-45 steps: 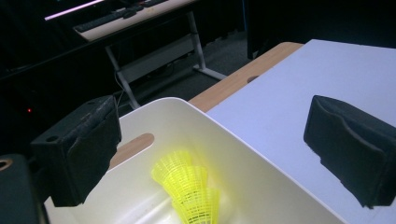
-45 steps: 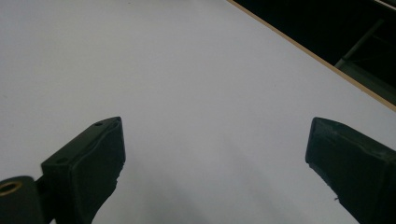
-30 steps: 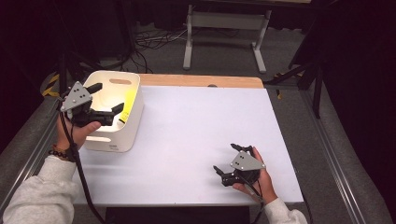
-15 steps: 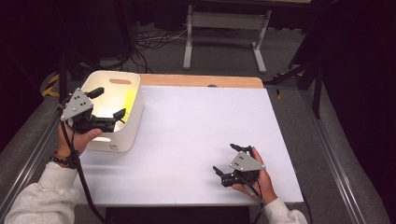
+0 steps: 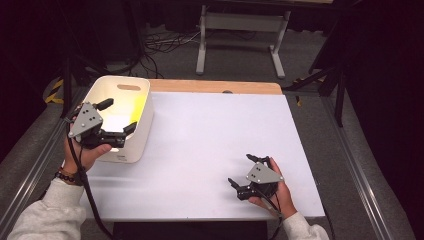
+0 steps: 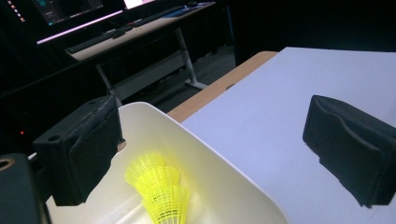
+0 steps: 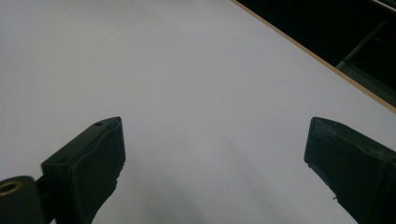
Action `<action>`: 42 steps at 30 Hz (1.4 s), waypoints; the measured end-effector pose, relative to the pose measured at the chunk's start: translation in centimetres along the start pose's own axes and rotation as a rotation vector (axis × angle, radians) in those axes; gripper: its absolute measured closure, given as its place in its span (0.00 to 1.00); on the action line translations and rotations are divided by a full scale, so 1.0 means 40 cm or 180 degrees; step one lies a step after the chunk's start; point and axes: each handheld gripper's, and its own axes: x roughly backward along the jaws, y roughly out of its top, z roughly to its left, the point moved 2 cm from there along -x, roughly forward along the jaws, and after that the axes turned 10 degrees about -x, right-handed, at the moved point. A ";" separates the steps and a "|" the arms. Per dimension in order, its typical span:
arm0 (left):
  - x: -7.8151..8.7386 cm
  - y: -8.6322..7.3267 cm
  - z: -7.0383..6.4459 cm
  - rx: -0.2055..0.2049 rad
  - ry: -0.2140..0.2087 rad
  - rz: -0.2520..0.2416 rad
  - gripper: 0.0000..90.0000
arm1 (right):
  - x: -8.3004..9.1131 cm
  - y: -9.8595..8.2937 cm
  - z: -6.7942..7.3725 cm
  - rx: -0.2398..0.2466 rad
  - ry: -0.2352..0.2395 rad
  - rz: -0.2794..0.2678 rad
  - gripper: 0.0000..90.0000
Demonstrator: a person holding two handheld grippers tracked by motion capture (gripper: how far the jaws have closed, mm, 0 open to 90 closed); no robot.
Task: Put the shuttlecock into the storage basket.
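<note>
The white desk has lots of open room. The white bin sits at its left edge, and your left tool hangs wide open over the near wall. The yellow shuttlecocks lie just below it — stacked, tips up. Your right tool rests far off — open, holding nothing.

The person is wearing light grey sleeves and a dark beaded bracelet on the left wrist, gripping the black left gripper and right gripper, each carrying a grey three-cornered plate and trailing a black cable.
</note>
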 end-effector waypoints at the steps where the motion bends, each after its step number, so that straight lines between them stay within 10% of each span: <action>1: 0.000 0.000 -0.002 0.0010 -0.0004 -0.0026 0.06 | 0.000 0.000 0.000 0.0001 0.0003 0.0003 0.07; 42: 0.002 0.022 -0.135 -0.0171 -0.0347 -0.0339 0.07 | 0.006 0.004 0.000 -0.0053 0.0060 -0.0092 0.06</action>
